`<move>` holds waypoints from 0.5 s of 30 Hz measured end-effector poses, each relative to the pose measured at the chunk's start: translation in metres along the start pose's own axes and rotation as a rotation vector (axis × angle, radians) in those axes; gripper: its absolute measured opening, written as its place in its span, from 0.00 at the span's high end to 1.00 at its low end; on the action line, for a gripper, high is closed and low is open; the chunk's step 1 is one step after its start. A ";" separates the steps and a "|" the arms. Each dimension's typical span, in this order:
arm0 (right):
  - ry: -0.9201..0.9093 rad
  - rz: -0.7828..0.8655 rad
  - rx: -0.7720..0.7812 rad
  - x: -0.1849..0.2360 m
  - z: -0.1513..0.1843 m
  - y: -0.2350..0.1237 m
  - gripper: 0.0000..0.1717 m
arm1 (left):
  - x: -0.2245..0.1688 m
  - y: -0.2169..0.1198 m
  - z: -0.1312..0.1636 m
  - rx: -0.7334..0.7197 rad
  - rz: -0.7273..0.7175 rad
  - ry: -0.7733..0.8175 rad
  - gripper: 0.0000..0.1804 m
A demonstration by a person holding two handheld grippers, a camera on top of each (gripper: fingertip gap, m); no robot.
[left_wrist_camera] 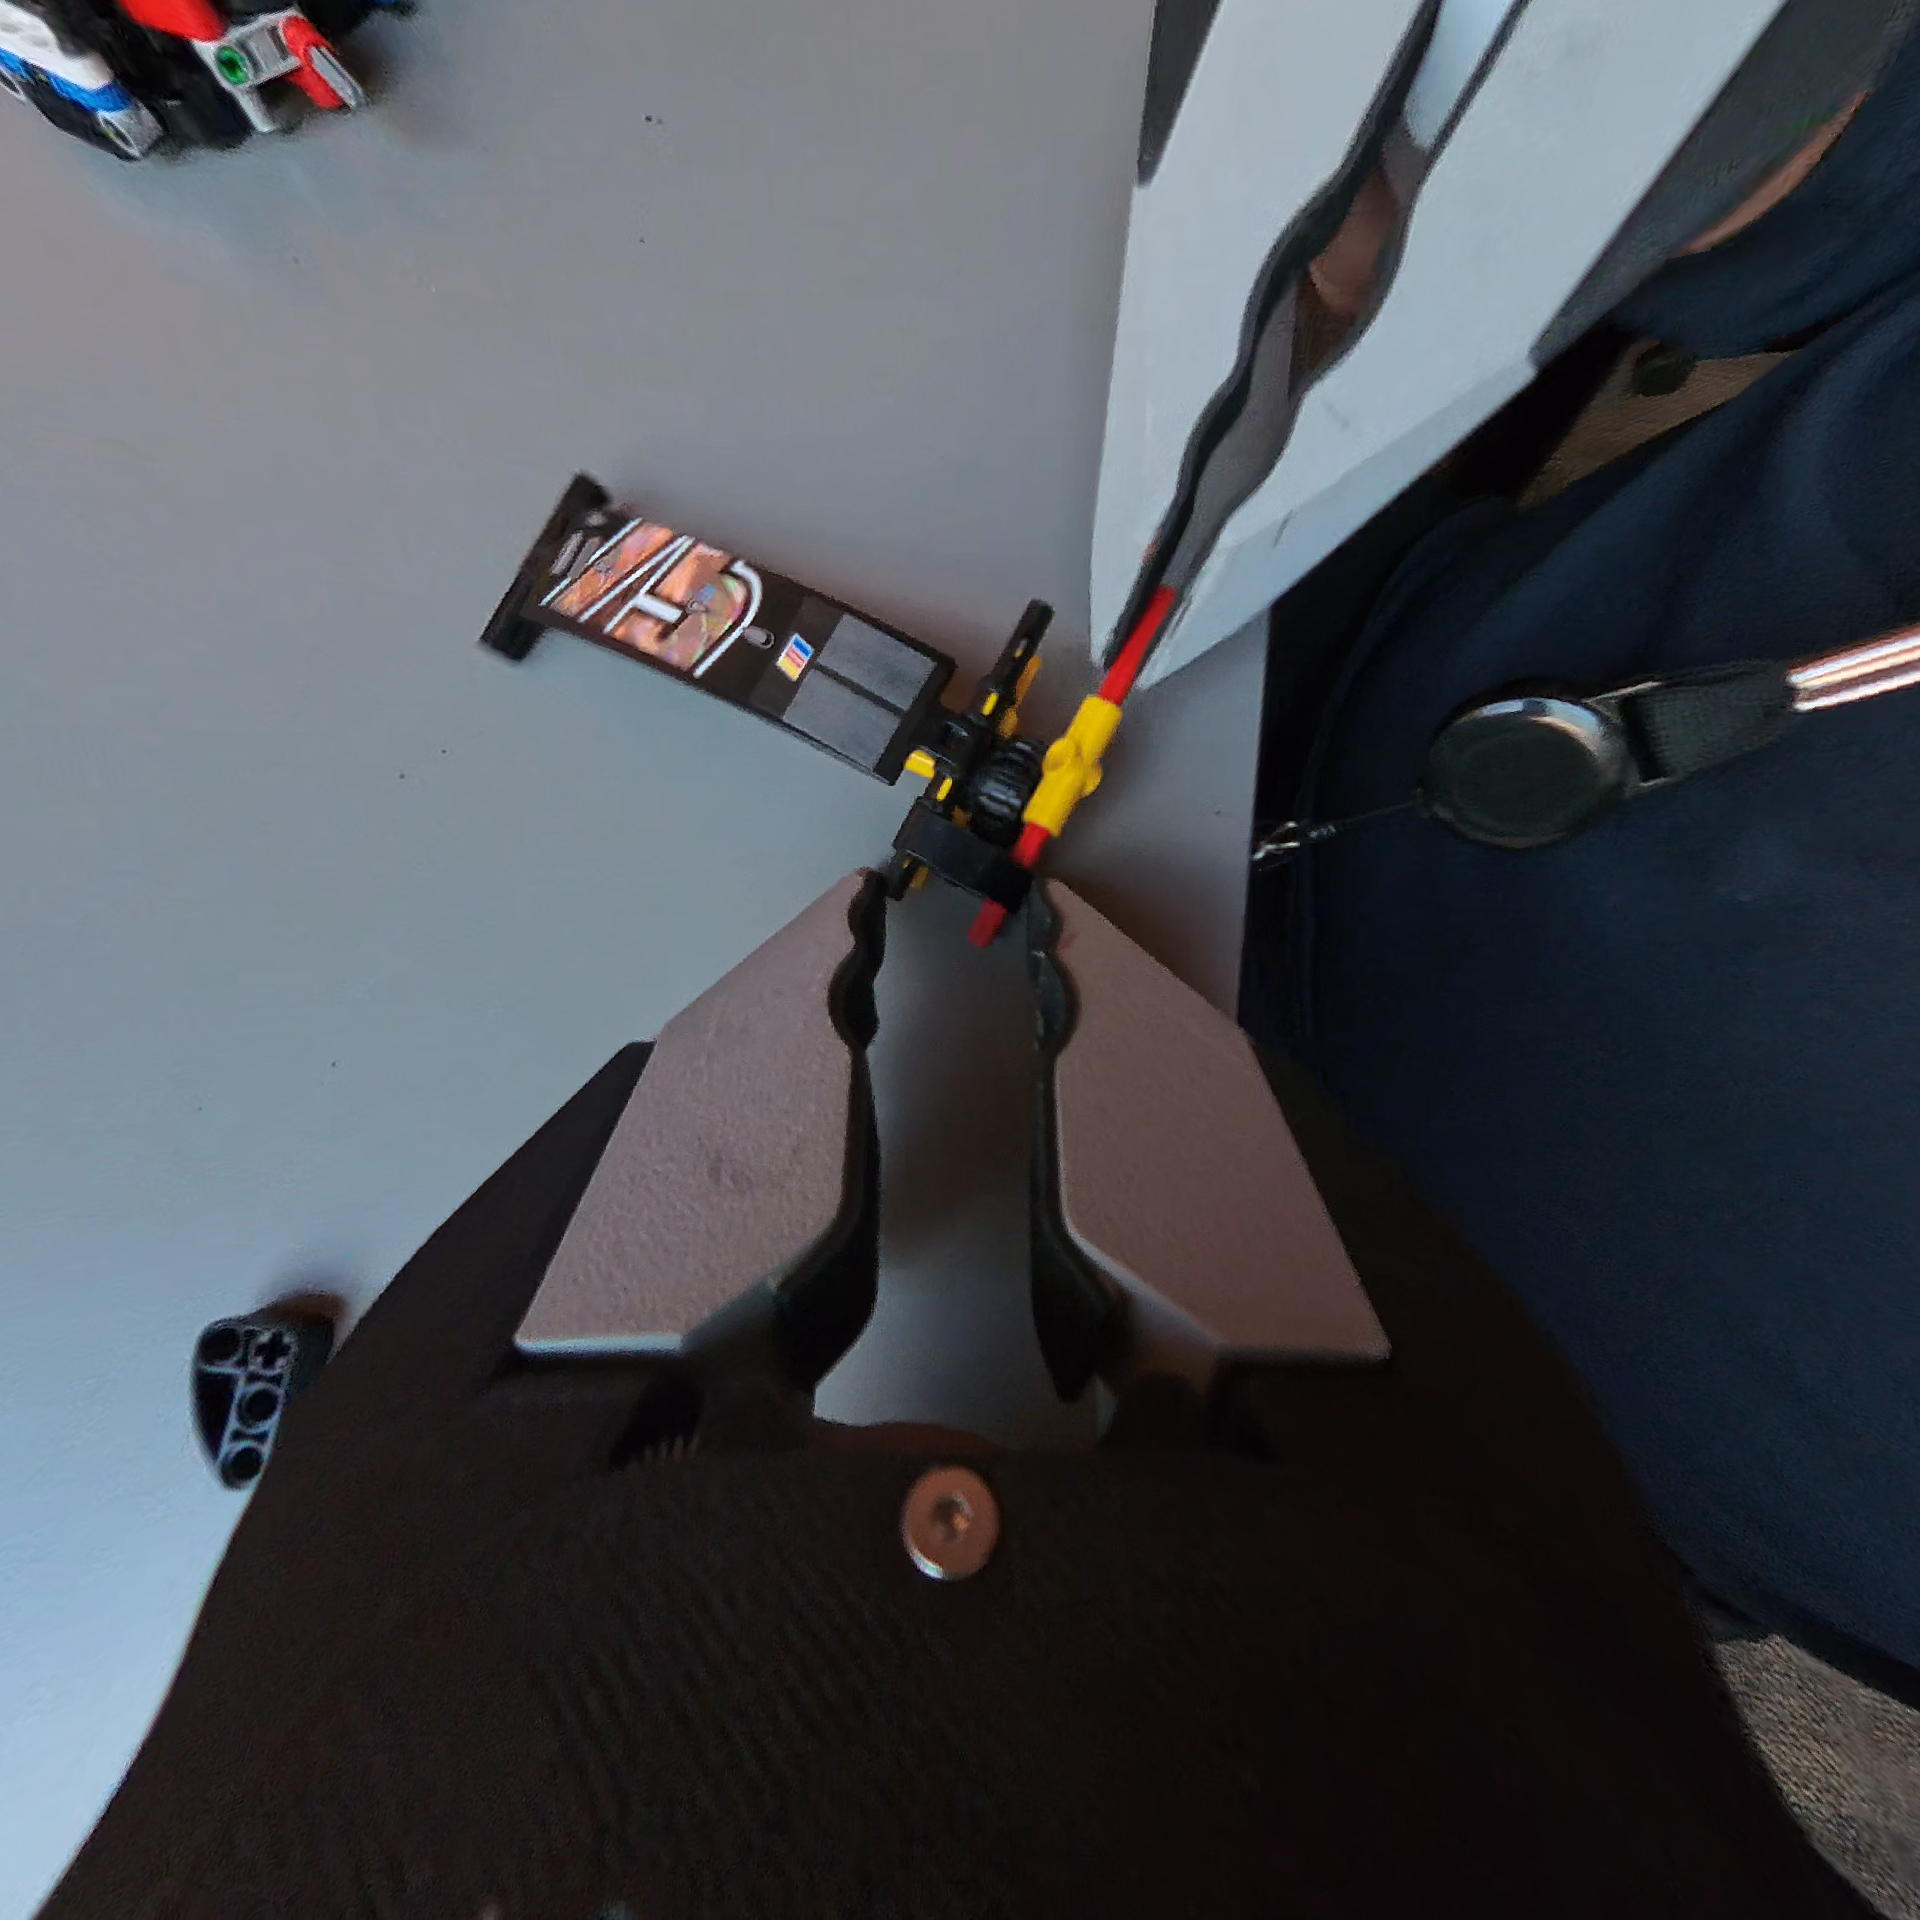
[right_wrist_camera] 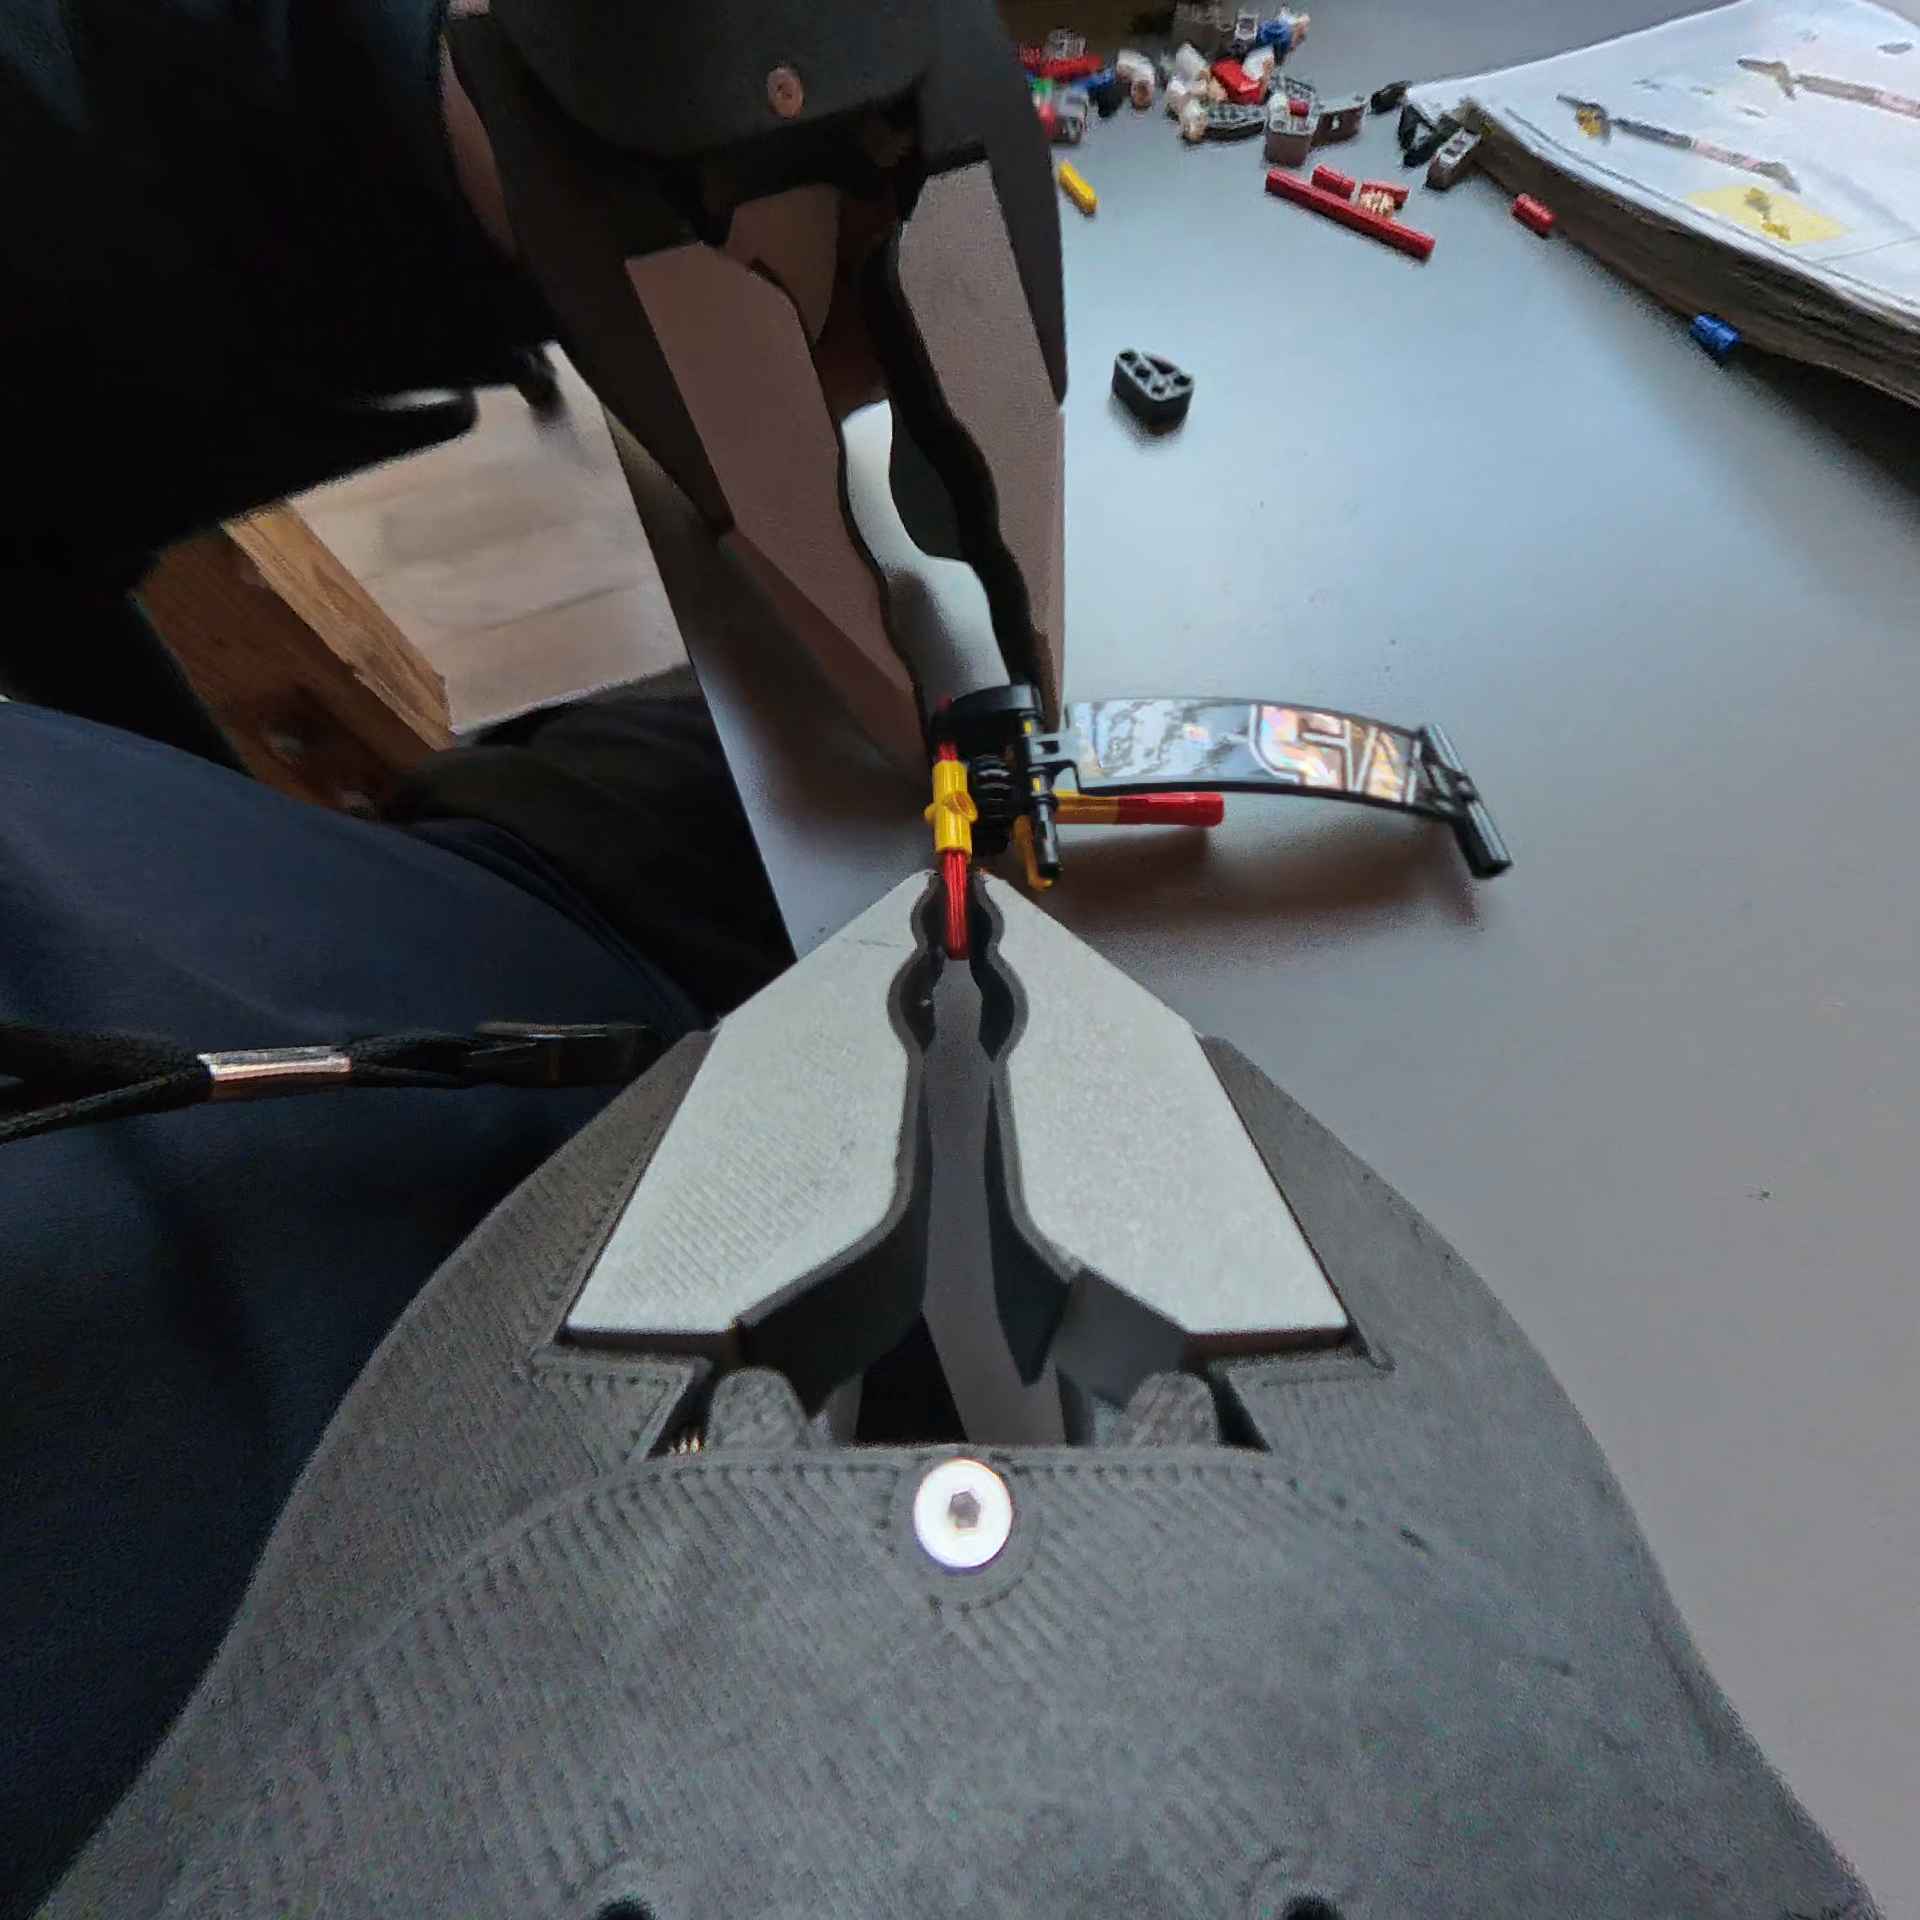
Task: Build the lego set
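Black toy assembly [left_wrist_camera: 961, 847] in left jaws, red axle [right_wrist_camera: 956, 914] in right jaws; grey tabletop [right_wrist_camera: 1455, 1039].

- toy assembly [right_wrist_camera: 1039, 790] on table [right_wrist_camera: 1455, 1143] near its front edge, between both grippers
- right gripper [right_wrist_camera: 958, 914] in front, clamped on its axle [right_wrist_camera: 954, 904]
- left gripper [right_wrist_camera: 982, 717] behind, gripping its block end
- loose bricks [right_wrist_camera: 1195, 73] far back; booklet [right_wrist_camera: 1714, 156] back right
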State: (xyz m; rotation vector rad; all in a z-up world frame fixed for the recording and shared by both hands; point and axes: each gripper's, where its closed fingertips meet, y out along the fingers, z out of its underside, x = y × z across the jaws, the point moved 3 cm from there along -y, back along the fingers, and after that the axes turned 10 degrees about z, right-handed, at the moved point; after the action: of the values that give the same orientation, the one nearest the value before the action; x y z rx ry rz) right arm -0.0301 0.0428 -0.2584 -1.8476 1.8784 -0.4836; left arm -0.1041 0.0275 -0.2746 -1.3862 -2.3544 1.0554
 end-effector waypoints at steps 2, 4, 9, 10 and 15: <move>-0.063 0.062 0.008 0.000 0.001 0.003 0.99 | 0.004 0.000 -0.001 0.015 -0.039 0.008 0.86; -0.071 0.081 -0.003 -0.001 -0.001 0.004 0.99 | 0.005 0.000 -0.001 0.009 -0.036 -0.018 0.86; 0.096 -0.023 0.004 -0.004 0.000 0.003 0.99 | 0.004 0.000 -0.001 0.002 -0.034 0.000 0.86; 0.139 -0.045 0.009 -0.005 0.001 0.003 0.99 | 0.004 0.001 -0.001 0.006 -0.042 0.006 0.85; 0.282 -0.106 -0.001 -0.010 0.000 0.003 0.99 | 0.005 0.001 -0.002 0.012 -0.072 0.017 0.86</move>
State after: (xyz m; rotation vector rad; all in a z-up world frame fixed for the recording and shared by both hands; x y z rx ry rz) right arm -0.0325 0.0533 -0.2593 -1.9723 1.9614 -0.8171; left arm -0.1050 0.0331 -0.2746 -1.2903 -2.3627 1.0326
